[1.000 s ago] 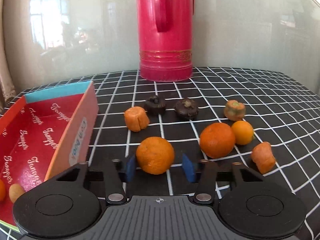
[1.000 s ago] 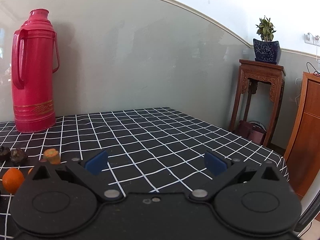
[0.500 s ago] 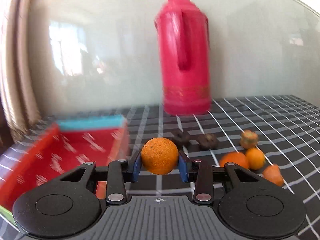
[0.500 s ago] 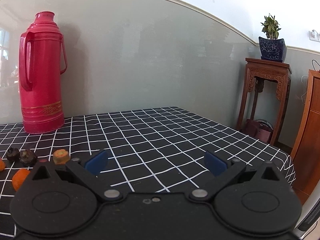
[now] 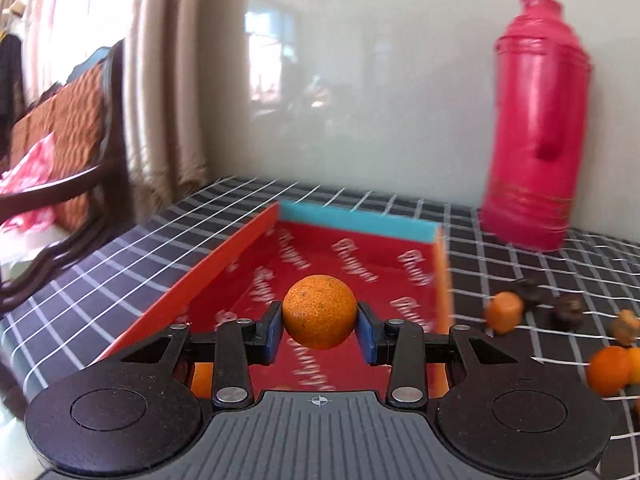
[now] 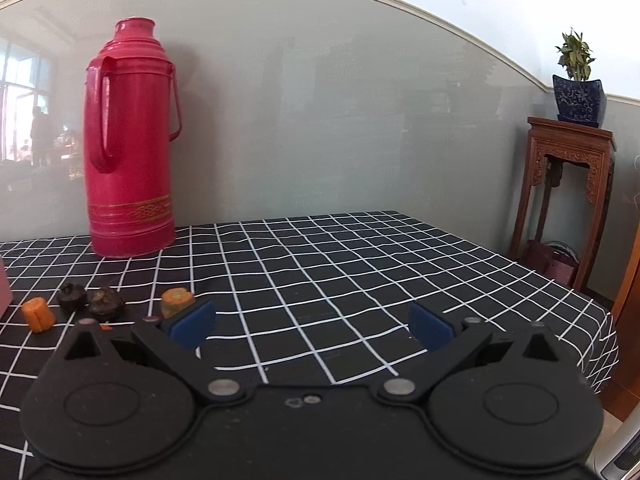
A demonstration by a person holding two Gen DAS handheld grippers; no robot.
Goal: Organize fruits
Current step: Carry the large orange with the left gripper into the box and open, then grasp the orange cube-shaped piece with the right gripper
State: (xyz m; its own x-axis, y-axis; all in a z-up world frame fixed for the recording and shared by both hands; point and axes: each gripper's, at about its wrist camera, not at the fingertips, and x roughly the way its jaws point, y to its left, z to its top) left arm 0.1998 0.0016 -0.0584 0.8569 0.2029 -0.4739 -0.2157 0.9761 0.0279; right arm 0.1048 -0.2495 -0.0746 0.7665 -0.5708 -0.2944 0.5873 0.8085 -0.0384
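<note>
My left gripper [image 5: 319, 330] is shut on an orange [image 5: 319, 311] and holds it in the air over the red box [image 5: 352, 256] with the teal far wall. Another orange fruit [image 5: 202, 378] lies in the box behind my left finger. On the cloth to the right lie a carrot piece [image 5: 503, 312], two dark fruits [image 5: 566, 310] and more oranges [image 5: 608, 370]. My right gripper [image 6: 310, 326] is open and empty above the checked cloth. In its view the carrot piece [image 6: 38, 314], the dark fruits [image 6: 105, 302] and another carrot piece [image 6: 176, 301] lie to the left.
A tall red thermos [image 5: 536, 128] stands at the back of the table [image 6: 360, 264]; it also shows in the right wrist view [image 6: 130, 148]. A wooden chair [image 5: 68, 136] and curtain are left of the table. A wooden stand [image 6: 568, 200] with a potted plant is at the right.
My left gripper closed on the orange, lifted it off the cloth and swung left over the red box. My right gripper stayed open and turned slightly left.
</note>
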